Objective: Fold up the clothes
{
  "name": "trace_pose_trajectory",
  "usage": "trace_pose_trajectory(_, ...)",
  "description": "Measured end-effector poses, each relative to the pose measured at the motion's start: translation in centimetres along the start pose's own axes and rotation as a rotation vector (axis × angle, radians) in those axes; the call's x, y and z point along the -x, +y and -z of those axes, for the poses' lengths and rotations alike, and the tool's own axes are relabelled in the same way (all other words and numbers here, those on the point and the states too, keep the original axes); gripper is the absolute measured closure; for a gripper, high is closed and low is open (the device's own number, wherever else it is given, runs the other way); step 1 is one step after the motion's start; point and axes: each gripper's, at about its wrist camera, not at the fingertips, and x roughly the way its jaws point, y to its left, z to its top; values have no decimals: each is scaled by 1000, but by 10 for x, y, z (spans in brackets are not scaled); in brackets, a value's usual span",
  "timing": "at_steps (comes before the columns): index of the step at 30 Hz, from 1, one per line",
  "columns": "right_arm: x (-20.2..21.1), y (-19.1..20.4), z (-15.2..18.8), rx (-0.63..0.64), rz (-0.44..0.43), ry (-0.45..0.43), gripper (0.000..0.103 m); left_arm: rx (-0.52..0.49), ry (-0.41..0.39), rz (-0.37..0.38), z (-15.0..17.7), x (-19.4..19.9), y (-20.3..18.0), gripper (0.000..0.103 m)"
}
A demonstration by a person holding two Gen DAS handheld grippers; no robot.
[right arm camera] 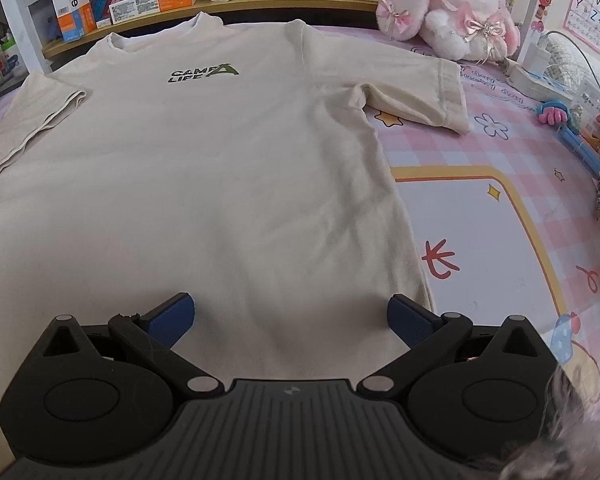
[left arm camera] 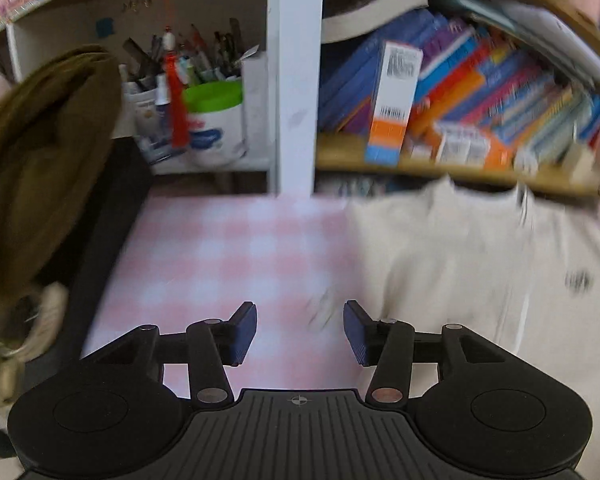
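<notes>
A cream T-shirt [right arm camera: 220, 152] with a green "CAMP LIFE" print lies flat, front up, on the pink checked table cover [right arm camera: 500, 152], collar toward the shelf. My right gripper [right arm camera: 290, 318] hovers over the shirt's lower hem with its jaws wide apart and nothing between them. In the blurred left wrist view the same shirt [left arm camera: 480, 264] fills the right side. My left gripper [left arm camera: 300, 330] is open over the bare checked cover [left arm camera: 228, 256], just left of the shirt's edge, holding nothing.
An olive-brown garment [left arm camera: 40, 152] is piled at the left. A pen holder [left arm camera: 204, 112], white post [left arm camera: 296, 80] and book shelf [left arm camera: 460, 92] stand behind. A pink plush rabbit [right arm camera: 448, 8], charger and cable [right arm camera: 540, 60] and toys [right arm camera: 580, 128] line the right side.
</notes>
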Motion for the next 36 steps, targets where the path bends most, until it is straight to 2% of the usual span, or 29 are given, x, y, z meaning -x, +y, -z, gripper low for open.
trace_pose_trajectory(6, 0, 0, 0, 2, 0, -4, 0, 67, -8, 34, -25, -60, -22, 55)
trace_pose_trajectory(9, 0, 0, 0, 2, 0, -2, 0, 48, 9, 34, -37, -85, -32, 55)
trace_pose_trajectory(11, 0, 1, 0, 1, 0, 0, 0, 19, 50, 28, -41, -100, -36, 59)
trace_pose_trajectory(13, 0, 1, 0, 0, 1, 3, 0, -20, 99, 26, -46, -114, -38, 100)
trace_pose_trajectory(14, 0, 1, 0, -1, 2, 4, 0, -32, 104, 6, -51, -118, -35, 100)
trace_pose_trajectory(16, 0, 2, 0, -3, 3, 5, 0, 34, 91, 3, -64, -123, -19, 100)
trace_pose_trajectory(18, 0, 2, 0, -5, 5, 5, 0, 42, 79, -53, -69, -128, -13, 102)
trace_pose_trajectory(21, 0, 1, -1, -7, 6, 7, 0, 65, 103, -112, -69, -134, -4, 98)
trace_pose_trajectory(23, 0, 1, -1, -7, 6, 9, 0, 104, 66, -84, -66, -121, 4, 97)
trace_pose_trajectory(25, 0, 1, -1, -8, 7, 11, 0, 143, 6, 10, -60, -97, 10, 97)
trace_pose_trajectory(28, 0, 0, -1, -10, 7, 9, 0, 78, 25, 93, -40, -62, 0, 93)
trace_pose_trajectory(32, -1, 0, 0, -11, 7, -4, 0, -111, 52, 140, 8, -8, -39, 80)
trace_pose_trajectory(34, -1, 1, 0, -13, 9, -10, 0, -232, 64, 133, 36, 13, -66, 73)
trace_pose_trajectory(36, -2, 2, -1, -12, 8, -16, 0, -363, 63, 114, 65, 28, -94, 72)
